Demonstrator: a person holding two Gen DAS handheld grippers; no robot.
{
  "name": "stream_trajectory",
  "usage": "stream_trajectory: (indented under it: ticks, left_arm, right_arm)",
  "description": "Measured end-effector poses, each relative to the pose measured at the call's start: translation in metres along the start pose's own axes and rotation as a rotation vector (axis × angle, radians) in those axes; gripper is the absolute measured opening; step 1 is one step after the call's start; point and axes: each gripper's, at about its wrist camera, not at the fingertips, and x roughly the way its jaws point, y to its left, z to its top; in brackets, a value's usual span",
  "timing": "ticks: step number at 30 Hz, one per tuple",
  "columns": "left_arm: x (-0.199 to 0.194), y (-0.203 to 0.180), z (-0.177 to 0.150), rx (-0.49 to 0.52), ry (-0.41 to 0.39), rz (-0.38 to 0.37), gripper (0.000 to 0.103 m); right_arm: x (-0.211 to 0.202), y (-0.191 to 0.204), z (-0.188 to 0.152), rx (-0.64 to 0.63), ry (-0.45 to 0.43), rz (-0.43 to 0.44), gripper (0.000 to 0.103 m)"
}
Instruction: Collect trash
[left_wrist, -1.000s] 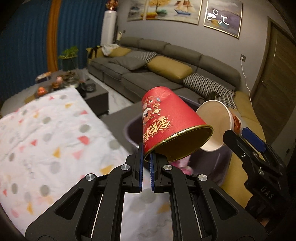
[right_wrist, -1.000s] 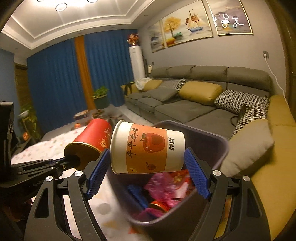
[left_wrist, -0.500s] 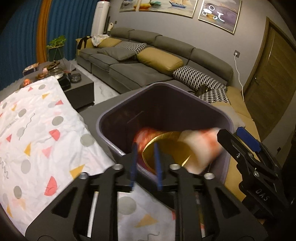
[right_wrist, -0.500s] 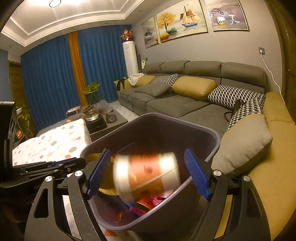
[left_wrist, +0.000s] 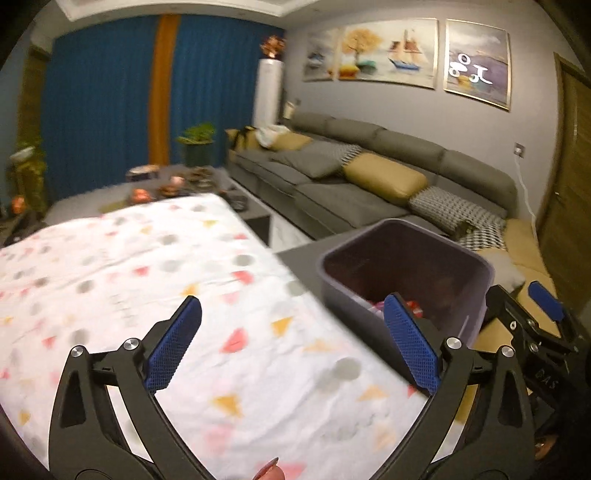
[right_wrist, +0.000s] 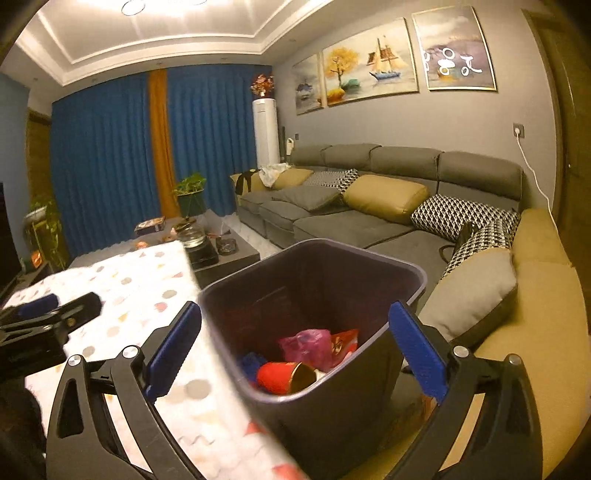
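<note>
A dark purple trash bin (right_wrist: 413, 275) stands beside the table; it also shows in the left wrist view (left_wrist: 476, 258). Inside lie a red paper cup (right_wrist: 284, 376) on its side, pink and red wrappers (right_wrist: 314, 345) and something blue. My right gripper (right_wrist: 295, 350) is open and empty, over the bin's near rim. My left gripper (left_wrist: 291, 343) is open and empty, above the patterned tablecloth (left_wrist: 129, 266), left of the bin. The white cup is hidden from view.
A grey sofa (right_wrist: 351, 218) with yellow and checked cushions runs along the wall behind the bin. A low dark coffee table (right_wrist: 207, 247) with small items stands beyond the cloth. Blue curtains and a plant stand at the far wall.
Both grippers opened and let their cups fall into the bin. The left gripper then swung left and back over the tablecloth. The right gripper pulled back a little.
</note>
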Motion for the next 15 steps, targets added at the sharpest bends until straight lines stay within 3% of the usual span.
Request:
stream_trajectory:
  ticks: [9, 15]
  left_arm:
    - [-0.087, 0.038, -0.033, -0.045, -0.049, 0.133, 0.097]
    - [-0.133, 0.059, -0.052, -0.089, -0.074, 0.152, 0.097]
  right_arm:
    - [-0.046, 0.044, -0.009, -0.058, -0.012, 0.009, 0.097]
    - [-0.085, 0.071, -0.020, -0.089, -0.035, 0.028, 0.097]
